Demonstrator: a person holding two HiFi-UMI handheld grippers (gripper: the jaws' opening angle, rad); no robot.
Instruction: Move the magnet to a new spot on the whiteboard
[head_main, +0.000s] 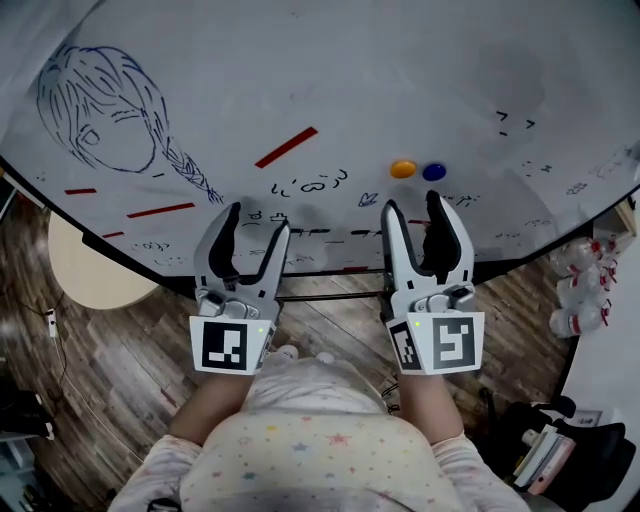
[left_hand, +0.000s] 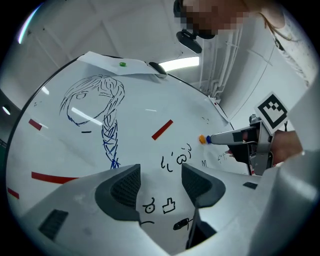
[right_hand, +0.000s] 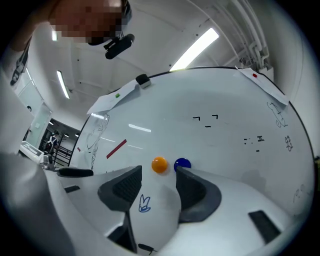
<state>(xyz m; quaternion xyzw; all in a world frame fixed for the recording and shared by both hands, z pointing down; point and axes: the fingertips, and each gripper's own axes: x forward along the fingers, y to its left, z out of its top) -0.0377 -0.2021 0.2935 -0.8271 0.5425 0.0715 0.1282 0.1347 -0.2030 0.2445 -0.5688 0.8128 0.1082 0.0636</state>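
Two round magnets cling to the whiteboard (head_main: 340, 80): an orange magnet (head_main: 403, 169) (right_hand: 159, 164) (left_hand: 202, 139) and, just to its right, a blue magnet (head_main: 434, 172) (right_hand: 182, 163). My right gripper (head_main: 416, 214) (right_hand: 157, 183) is open just short of them, its jaws pointing at the pair with nothing between them. My left gripper (head_main: 252, 222) (left_hand: 160, 183) is open too, empty, facing small black doodles lower left of the magnets.
The board carries a blue girl drawing (head_main: 100, 110), a red strip (head_main: 286, 147) and more red strips (head_main: 160, 210) at left. Below lie the board's dark edge and a wooden floor (head_main: 110, 350). White bottles (head_main: 580, 290) stand at right.
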